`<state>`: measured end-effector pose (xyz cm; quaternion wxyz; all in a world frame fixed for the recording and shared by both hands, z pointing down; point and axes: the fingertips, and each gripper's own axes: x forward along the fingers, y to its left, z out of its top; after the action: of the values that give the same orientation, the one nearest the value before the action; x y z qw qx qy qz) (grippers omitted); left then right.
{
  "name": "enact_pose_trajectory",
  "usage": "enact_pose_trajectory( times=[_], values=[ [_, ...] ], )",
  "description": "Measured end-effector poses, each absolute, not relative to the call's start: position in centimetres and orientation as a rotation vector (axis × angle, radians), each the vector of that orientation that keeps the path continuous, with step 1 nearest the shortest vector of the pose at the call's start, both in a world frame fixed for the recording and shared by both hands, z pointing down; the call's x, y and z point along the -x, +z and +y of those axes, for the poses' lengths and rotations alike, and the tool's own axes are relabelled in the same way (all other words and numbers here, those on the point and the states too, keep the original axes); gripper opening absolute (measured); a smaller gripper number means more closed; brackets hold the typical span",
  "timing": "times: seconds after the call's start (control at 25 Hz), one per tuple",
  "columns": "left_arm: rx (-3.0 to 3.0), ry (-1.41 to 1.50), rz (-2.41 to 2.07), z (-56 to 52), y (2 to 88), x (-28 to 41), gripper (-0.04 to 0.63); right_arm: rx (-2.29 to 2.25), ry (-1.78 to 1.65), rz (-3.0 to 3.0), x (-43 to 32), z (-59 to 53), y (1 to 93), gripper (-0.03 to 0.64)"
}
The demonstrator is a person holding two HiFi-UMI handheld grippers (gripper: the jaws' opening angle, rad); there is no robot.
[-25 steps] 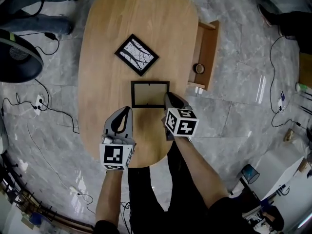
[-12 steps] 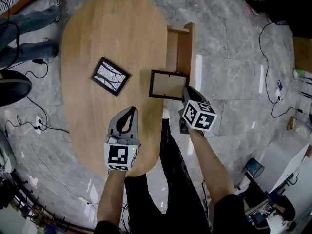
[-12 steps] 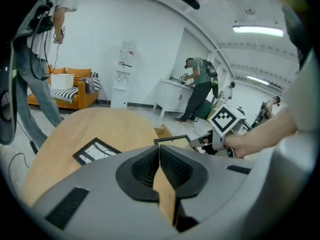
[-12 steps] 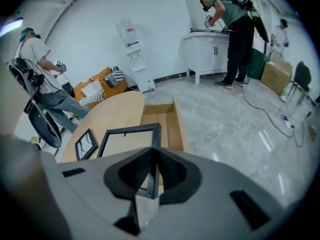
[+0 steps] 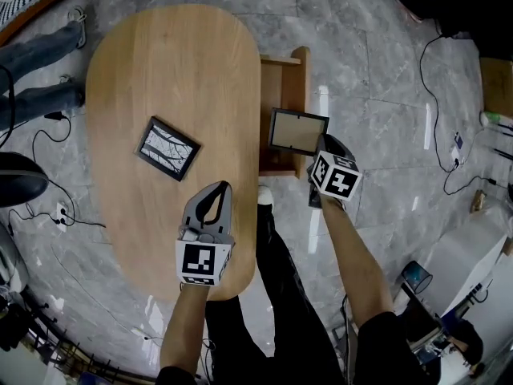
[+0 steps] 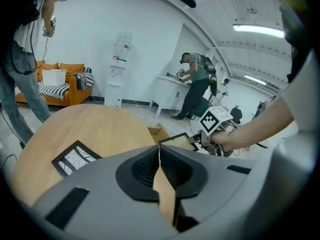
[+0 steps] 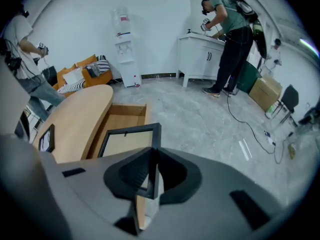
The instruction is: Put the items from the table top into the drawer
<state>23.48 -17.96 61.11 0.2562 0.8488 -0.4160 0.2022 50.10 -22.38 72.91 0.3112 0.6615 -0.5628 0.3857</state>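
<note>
2 picture frames are in play. The empty frame (image 5: 297,131) sits right of centre in the head view, held in the air by the right gripper (image 5: 322,145), whose jaws are pressed together on the frame's right-hand edge. The right gripper view shows that edge pinched between them, with the rest of the frame (image 7: 127,139) reaching out to the left over the open drawer (image 7: 126,115).

From above, the frame only partly overlaps the drawer (image 5: 280,83). Its right part lies past the drawer's outer wall, over the floor. The printed frame (image 5: 167,148) lies flat on the table (image 5: 172,62) at centre left, well apart from the drawer. The left gripper (image 5: 220,188) hovers over the table's lower part with its jaws closed together on nothing, and the printed frame (image 6: 75,158) shows at lower left in its own view.

The risk, as I judge it, comes from the 1-edge grip. The frame hangs off to 1 side and could pivot or slip between the jaws. Let go where it is, it would likely land across the drawer wall and tip onto the floor. Lowered at a tilt, a corner could catch the wall or the table's edge. A drop from any height could also crack the pane.
</note>
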Motion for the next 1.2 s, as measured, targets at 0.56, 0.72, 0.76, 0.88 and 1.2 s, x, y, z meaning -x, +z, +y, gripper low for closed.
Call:
enact_pose_trajectory(
  times=[0.56, 0.72, 0.76, 0.88, 1.2],
  values=[
    [-2.232, 0.556, -1.190, -18.5, 62.8, -19.4, 0.018, -1.455, 0.815, -1.513, -41.7, -28.0, 78.3, 0.054],
    [-2.235, 0.561, -1.199, -17.9, 62.6, -18.4, 0.018, -1.509, 0.934, -1.486, -41.7, -27.1, 80.0, 0.055],
    [-2.231, 0.562, -1.204, -17.6, 62.7, -18.1, 0.018, -1.526, 0.919, -1.484, -41.8, -27.1, 79.9, 0.055],
    [-2.222, 0.567, -1.217, -17.1, 62.9, -17.3, 0.018, -1.571, 0.827, -1.512, -41.9, -27.7, 78.9, 0.053],
    [-2.217, 0.550, -1.243, -16.4, 61.9, -16.8, 0.018, -1.655, 0.875, -1.633, -42.5, -28.4, 74.8, 0.044]
  ],
)
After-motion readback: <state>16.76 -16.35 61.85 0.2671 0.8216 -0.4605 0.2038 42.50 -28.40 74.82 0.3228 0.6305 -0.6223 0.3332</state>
